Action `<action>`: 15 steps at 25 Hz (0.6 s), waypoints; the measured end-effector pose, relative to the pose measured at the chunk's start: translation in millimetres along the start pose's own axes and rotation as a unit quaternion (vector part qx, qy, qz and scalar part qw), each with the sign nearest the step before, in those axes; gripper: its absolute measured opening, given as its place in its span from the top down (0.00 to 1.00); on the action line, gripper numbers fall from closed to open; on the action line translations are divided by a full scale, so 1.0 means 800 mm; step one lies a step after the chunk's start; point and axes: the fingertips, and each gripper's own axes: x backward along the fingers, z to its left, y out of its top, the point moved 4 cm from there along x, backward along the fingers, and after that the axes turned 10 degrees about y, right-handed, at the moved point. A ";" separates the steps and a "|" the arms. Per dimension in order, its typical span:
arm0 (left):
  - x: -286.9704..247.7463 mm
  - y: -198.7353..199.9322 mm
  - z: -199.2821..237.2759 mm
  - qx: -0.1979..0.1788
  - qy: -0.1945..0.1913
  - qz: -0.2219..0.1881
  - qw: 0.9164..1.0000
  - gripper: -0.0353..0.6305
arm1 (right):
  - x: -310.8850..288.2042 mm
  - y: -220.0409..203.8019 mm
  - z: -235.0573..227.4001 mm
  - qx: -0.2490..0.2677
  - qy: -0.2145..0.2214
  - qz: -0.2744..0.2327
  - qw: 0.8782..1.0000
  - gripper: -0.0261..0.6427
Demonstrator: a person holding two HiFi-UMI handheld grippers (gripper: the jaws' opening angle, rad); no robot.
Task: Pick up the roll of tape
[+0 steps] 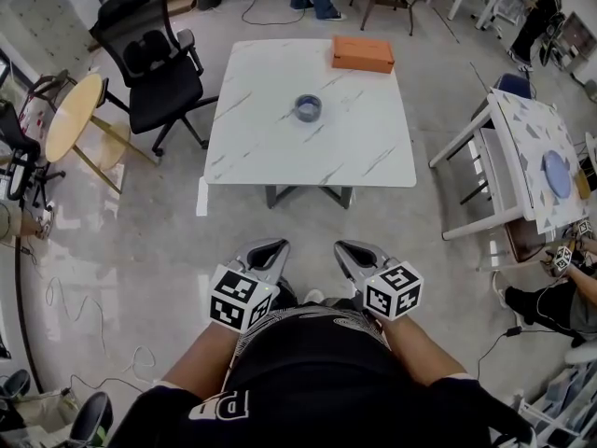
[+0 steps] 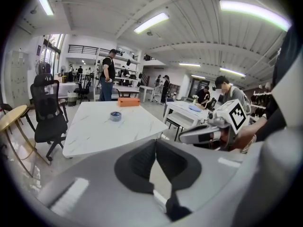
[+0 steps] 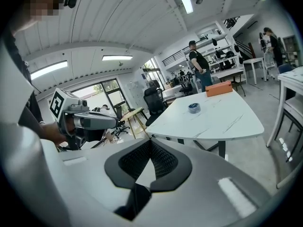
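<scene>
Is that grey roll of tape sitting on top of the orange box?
No, the grey roll of tape lies on the white marbled table, apart from the orange box.

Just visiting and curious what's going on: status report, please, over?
Shut, empty: left gripper, right gripper, short of the table. Untouched mid-table: roll of tape. Apart, far edge: orange box.

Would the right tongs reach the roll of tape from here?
Probably not: the right tongs are back by the person's body, short of the table, and the roll of tape lies mid-table. Nothing blocks the way.
</scene>
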 end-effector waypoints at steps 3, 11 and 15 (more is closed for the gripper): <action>-0.002 0.001 0.000 -0.002 -0.002 0.002 1.000 0.86 | -0.003 0.003 -0.003 0.001 0.000 0.003 1.000 0.96; -0.025 0.002 0.013 -0.005 -0.012 0.005 1.000 0.86 | -0.013 0.006 -0.019 0.004 -0.009 0.002 1.000 0.96; -0.038 0.008 0.031 -0.008 -0.016 0.011 1.000 0.86 | -0.026 0.013 -0.031 -0.009 -0.017 -0.002 1.000 0.96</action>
